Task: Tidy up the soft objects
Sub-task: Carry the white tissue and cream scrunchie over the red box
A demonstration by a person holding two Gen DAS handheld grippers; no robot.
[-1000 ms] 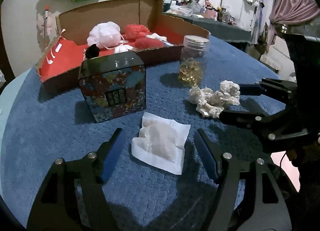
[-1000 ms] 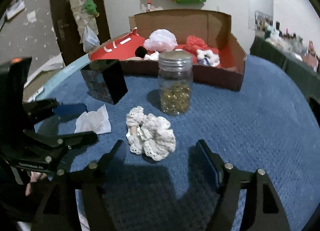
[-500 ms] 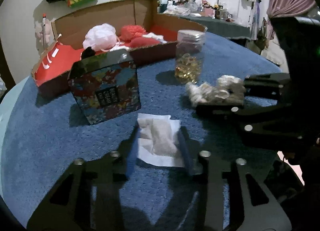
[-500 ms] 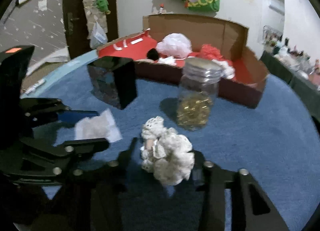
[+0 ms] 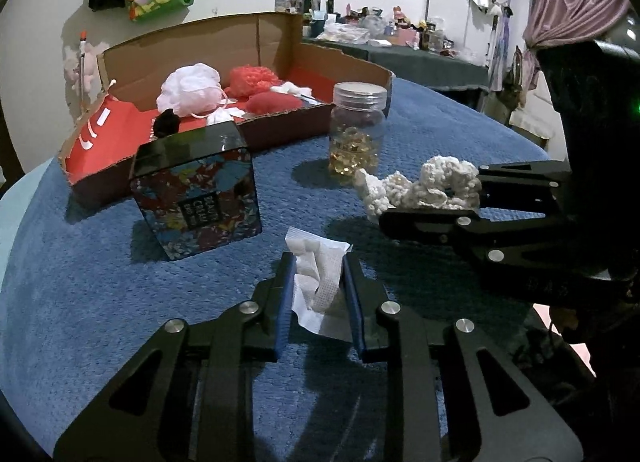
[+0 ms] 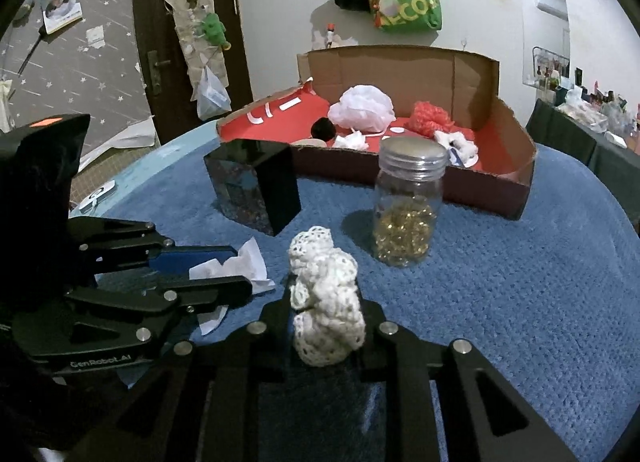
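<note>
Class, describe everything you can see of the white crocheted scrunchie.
The white crocheted scrunchie is a soft, lacy, cream-white yarn ring, bunched into a lumpy, ruffled mass. It is squeezed between the closed jaws of the right tongs, its upper part bulging forward past the fingertips. It sits low over the blue table cover, near the lidded glass jar.

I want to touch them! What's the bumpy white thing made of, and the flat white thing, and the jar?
White crocheted scrunchie: looks like matte cotton yarn, with looped lacy stitches. White wipe: thin paper or nonwoven cloth, creased, with a fine weave pattern. Jar: clear, glossy plastic or glass, hard to tell which.
</note>
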